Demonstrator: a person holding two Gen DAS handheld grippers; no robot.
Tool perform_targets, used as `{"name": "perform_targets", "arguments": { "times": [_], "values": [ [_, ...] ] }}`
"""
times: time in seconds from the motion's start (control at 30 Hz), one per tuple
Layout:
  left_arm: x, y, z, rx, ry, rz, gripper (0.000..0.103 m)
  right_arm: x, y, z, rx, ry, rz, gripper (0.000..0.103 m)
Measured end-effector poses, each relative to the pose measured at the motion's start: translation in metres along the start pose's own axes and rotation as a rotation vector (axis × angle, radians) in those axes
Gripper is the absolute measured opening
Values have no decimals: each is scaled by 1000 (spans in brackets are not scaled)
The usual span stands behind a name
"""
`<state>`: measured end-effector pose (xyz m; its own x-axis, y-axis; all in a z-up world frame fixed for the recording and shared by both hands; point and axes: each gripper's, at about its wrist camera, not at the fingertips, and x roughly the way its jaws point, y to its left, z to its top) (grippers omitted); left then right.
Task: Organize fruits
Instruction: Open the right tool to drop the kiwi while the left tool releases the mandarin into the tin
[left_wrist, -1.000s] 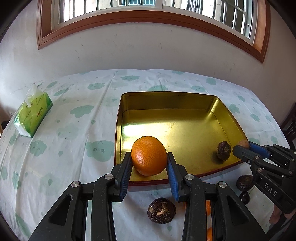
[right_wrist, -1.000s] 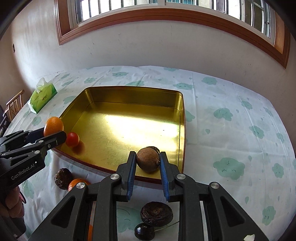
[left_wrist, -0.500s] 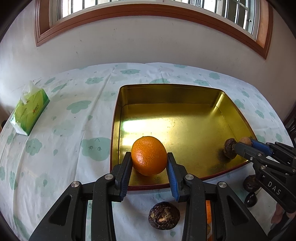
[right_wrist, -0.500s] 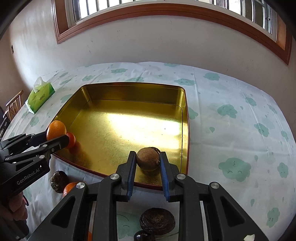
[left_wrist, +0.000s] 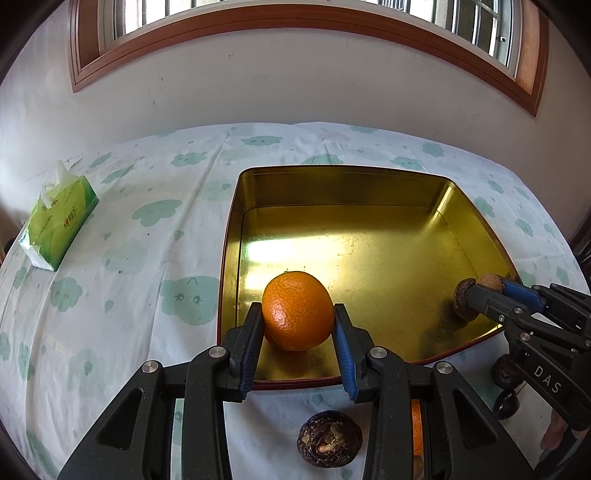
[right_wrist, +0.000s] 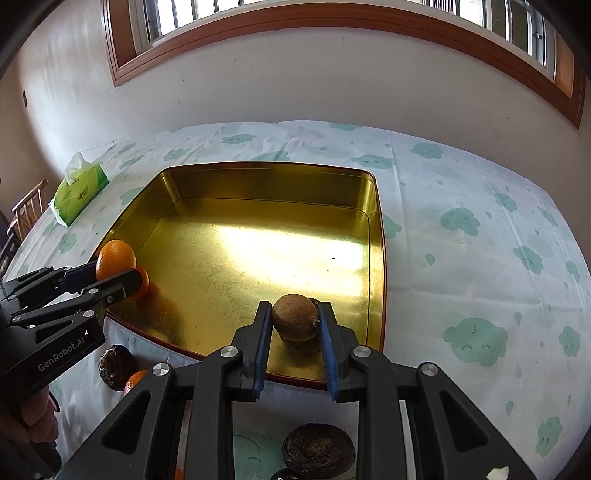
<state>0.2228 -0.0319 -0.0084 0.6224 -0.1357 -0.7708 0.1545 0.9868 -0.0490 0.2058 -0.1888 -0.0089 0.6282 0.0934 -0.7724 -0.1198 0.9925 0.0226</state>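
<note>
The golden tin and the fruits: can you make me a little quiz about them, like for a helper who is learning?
1. True or false: the left tool holds an orange.
2. What does the right tool hold over the gold tin? A) brown fruit B) banana C) tissue pack
3. Fill in: the green tissue pack lies on the ____ beside the tin.

Key: 1 true; 2 A, the brown fruit; 3 tablecloth.

glossy gold metal tray (left_wrist: 476, 225), dimpled shiny orange (left_wrist: 297, 315), matt cloth tablecloth (right_wrist: 461, 206), rough brown fruit (right_wrist: 295, 322).
</note>
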Motion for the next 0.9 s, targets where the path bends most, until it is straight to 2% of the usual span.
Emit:
{"name": "perform_targets", "arguments": {
  "times": [0.2, 0.37, 0.53, 0.73, 0.9],
  "values": [
    [2, -2, 1, 16, -4, 12, 38, 3, 1, 1, 2, 4, 3, 24],
    [2, -3, 1, 17, 0, 21, 39, 4, 0, 2, 5, 2, 3, 33],
    [2, -3, 2, 12, 8, 11, 48, 2, 0, 2, 2, -7, -2, 42],
    [-6, -9, -1, 23, -2, 11, 57, -9, -1, 1, 1, -19, -2, 43],
    [-20, -10, -5, 24, -17, 15, 57, -24, -1, -1, 2, -37, -6, 43]
  ]
}}
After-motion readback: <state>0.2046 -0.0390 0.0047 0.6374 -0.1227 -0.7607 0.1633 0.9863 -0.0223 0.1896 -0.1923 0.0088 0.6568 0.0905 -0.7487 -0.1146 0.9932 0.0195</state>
